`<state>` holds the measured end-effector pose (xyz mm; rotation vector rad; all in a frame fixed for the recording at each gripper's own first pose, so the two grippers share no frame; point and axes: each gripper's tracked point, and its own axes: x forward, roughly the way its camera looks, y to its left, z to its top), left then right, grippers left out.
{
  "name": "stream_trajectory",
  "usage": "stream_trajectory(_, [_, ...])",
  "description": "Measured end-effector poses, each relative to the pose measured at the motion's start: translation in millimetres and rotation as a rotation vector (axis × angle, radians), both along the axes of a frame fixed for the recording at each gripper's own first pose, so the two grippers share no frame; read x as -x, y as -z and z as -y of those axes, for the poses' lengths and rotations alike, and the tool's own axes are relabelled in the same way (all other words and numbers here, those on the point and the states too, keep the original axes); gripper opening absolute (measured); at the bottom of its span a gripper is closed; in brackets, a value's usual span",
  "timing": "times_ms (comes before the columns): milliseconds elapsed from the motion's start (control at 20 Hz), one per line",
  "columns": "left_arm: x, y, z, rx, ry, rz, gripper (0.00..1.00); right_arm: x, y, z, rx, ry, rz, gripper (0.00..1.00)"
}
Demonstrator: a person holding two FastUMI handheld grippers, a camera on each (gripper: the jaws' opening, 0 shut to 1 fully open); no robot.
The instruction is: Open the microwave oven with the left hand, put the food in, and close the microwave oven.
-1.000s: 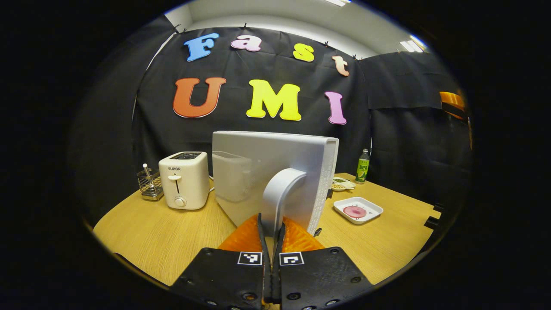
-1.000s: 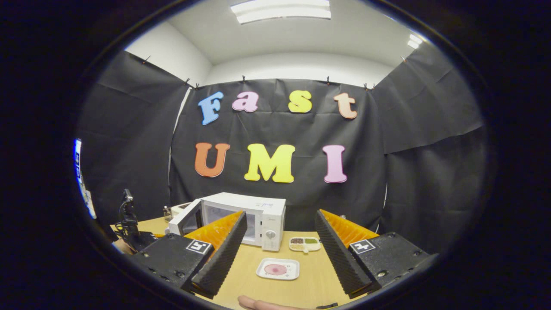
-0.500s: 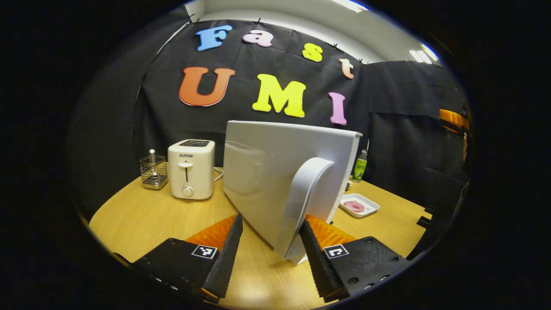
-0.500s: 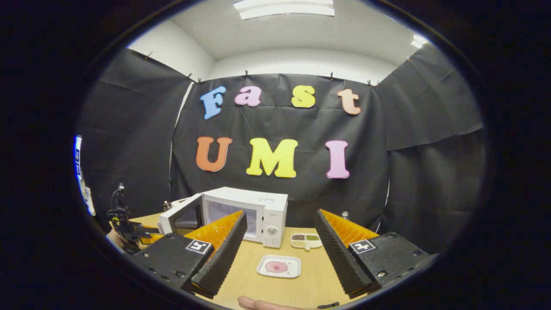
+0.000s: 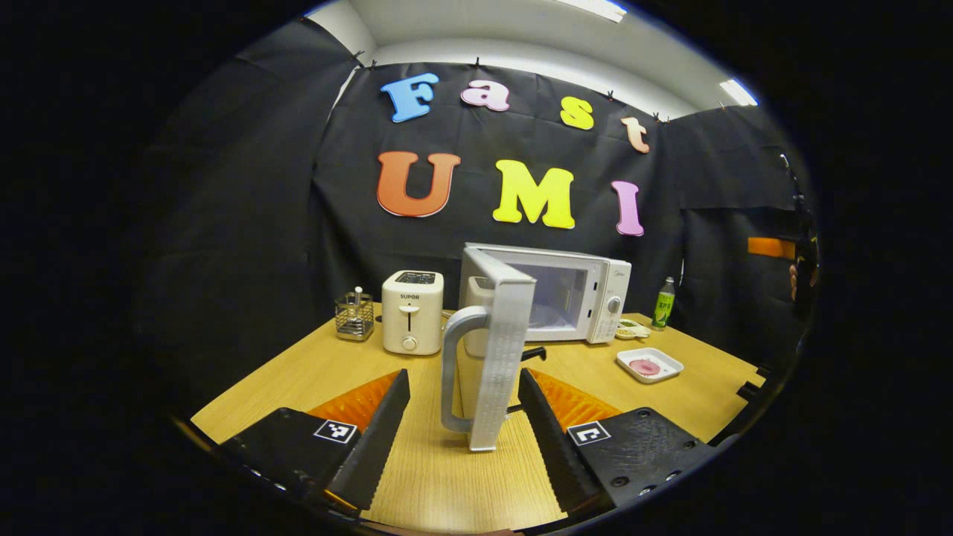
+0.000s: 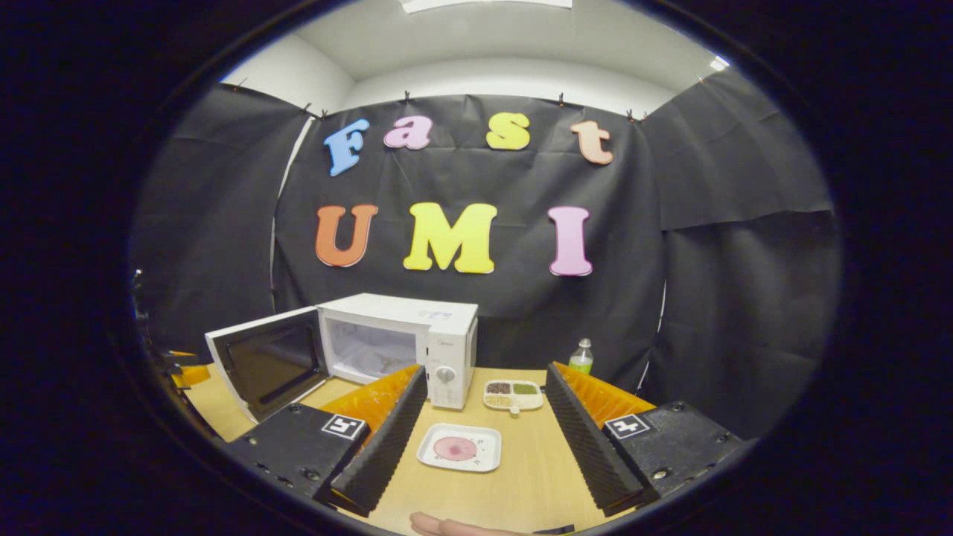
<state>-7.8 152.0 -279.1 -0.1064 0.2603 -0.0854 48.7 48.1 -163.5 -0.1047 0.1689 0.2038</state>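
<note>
The white microwave (image 5: 573, 298) stands at the back of the wooden table with its door (image 5: 497, 357) swung wide; its cavity (image 6: 368, 350) looks bare. In the left gripper view the door is edge-on, handle (image 5: 453, 365) toward me. My left gripper (image 5: 463, 376) is open, a finger on either side of the door's edge and apart from it. The food, a pink slice on a white square plate (image 6: 458, 448), lies in front of the microwave. My right gripper (image 6: 485, 372) hangs open above and behind the plate (image 5: 646, 365), holding nothing.
Left of the microwave are a white toaster (image 5: 412, 311) and a wire basket (image 5: 354, 316). A green bottle (image 6: 581, 356) and a divided dish of grains (image 6: 510, 394) sit to its right. A fingertip (image 6: 447, 525) shows at the bottom edge.
My left gripper has opened, let go of the door handle and drawn back. The door has swung wider. The right gripper has come a little closer to the plate.
</note>
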Motion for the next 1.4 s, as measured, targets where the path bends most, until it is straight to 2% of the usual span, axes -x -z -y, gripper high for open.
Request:
stream_trajectory(50, [3.3, -10.1, -2.9, -0.012, -0.038, -0.001, 1.00, -10.3, 8.9, 3.3, 0.008, 0.004, -0.033, 1.00])
stream_trajectory(100, [7.1, -17.4, -3.5, -0.020, -0.064, 0.001, 0.87, -20.6, 19.8, 3.8, 0.018, 0.000, -0.074, 1.00])
stream_trajectory(150, [9.2, -29.0, -1.4, -0.023, -0.079, 0.009, 0.88, -30.7, 29.7, 3.8, 0.030, -0.006, -0.113, 1.00])
stream_trajectory(200, [10.6, -41.2, -1.3, -0.020, -0.096, 0.019, 0.88, -40.0, 40.5, 4.3, 0.041, -0.015, -0.154, 0.94])
stream_trajectory(250, [11.0, -53.9, 0.8, -0.014, -0.112, 0.042, 0.88, -48.9, 49.8, 5.3, 0.055, -0.024, -0.195, 1.00])
stream_trajectory(300, [9.3, -65.1, 1.7, 0.000, -0.131, 0.064, 0.88, -58.7, 58.8, 5.9, 0.067, -0.034, -0.236, 1.00])
stream_trajectory(350, [7.8, -74.8, 5.7, 0.022, -0.140, 0.083, 0.88, -68.2, 67.2, 3.7, 0.081, -0.059, -0.271, 0.94])
stream_trajectory(400, [4.0, -82.6, 12.3, 0.042, -0.144, 0.090, 0.88, -77.6, 78.2, 1.5, 0.106, -0.087, -0.318, 1.00])
stream_trajectory(500, [-5.2, -90.2, 28.5, 0.069, -0.126, 0.090, 0.88, -95.1, 104.7, 9.7, 0.147, -0.106, -0.428, 1.00])
stream_trajectory(600, [-18.4, -93.7, 41.3, 0.050, -0.103, 0.100, 0.88, -108.9, 132.6, 17.8, 0.183, -0.115, -0.547, 1.00])
stream_trajectory(650, [-25.9, -95.1, 47.2, 0.054, -0.098, 0.106, 0.88, -112.2, 147.2, 18.8, 0.197, -0.132, -0.611, 0.93])
stream_trajectory(700, [-32.8, -93.0, 49.9, 0.058, -0.101, 0.100, 0.88, -115.5, 163.7, 19.9, 0.201, -0.145, -0.673, 0.98])
stream_trajectory(750, [-37.3, -89.7, 54.1, 0.065, -0.103, 0.090, 0.88, -117.4, 181.2, 21.4, 0.202, -0.160, -0.742, 0.98])
stream_trajectory(800, [-40.6, -88.4, 56.5, 0.071, -0.107, 0.089, 0.88, -119.3, 201.1, 23.4, 0.197, -0.157, -0.817, 0.86])
stream_trajectory(850, [-44.1, -86.7, 59.5, 0.075, -0.106, 0.083, 0.88, -119.8, 217.8, 23.7, 0.185, -0.161, -0.893, 0.92])
stream_trajectory(900, [-46.8, -84.3, 62.9, 0.075, -0.106, 0.075, 0.88, -119.3, 233.9, 21.5, 0.162, -0.164, -0.967, 0.89])
stream_trajectory(950, [-49.5, -83.4, 65.4, 0.070, -0.106, 0.073, 0.88, -114.5, 248.3, 17.3, 0.130, -0.169, -1.049, 0.79])
stream_trajectory(1100, [-55.8, -86.6, 73.7, 0.055, -0.094, 0.075, 0.88, -106.6, 273.3, 5.6, 0.006, -0.164, -1.244, 0.61])
stream_trajectory(1150, [-56.5, -86.8, 77.7, 0.051, -0.083, 0.073, 0.88, -109.2, 278.2, 6.8, -0.015, -0.147, -1.268, 0.69])
stream_trajectory(1250, [-62.6, -87.7, 81.3, 0.029, -0.076, 0.071, 0.88, -119.5, 286.2, 15.5, -0.003, -0.106, -1.268, 0.63])
stream_trajectory(1350, [-64.8, -86.3, 84.4, 0.006, -0.069, 0.065, 0.88, -124.9, 283.6, 11.0, -0.042, -0.119, -1.278, 0.72])
stream_trajectory(1400, [-65.9, -86.6, 86.1, -0.001, -0.063, 0.066, 0.88, -126.1, 284.0, 7.1, -0.066, -0.118, -1.297, 0.46])
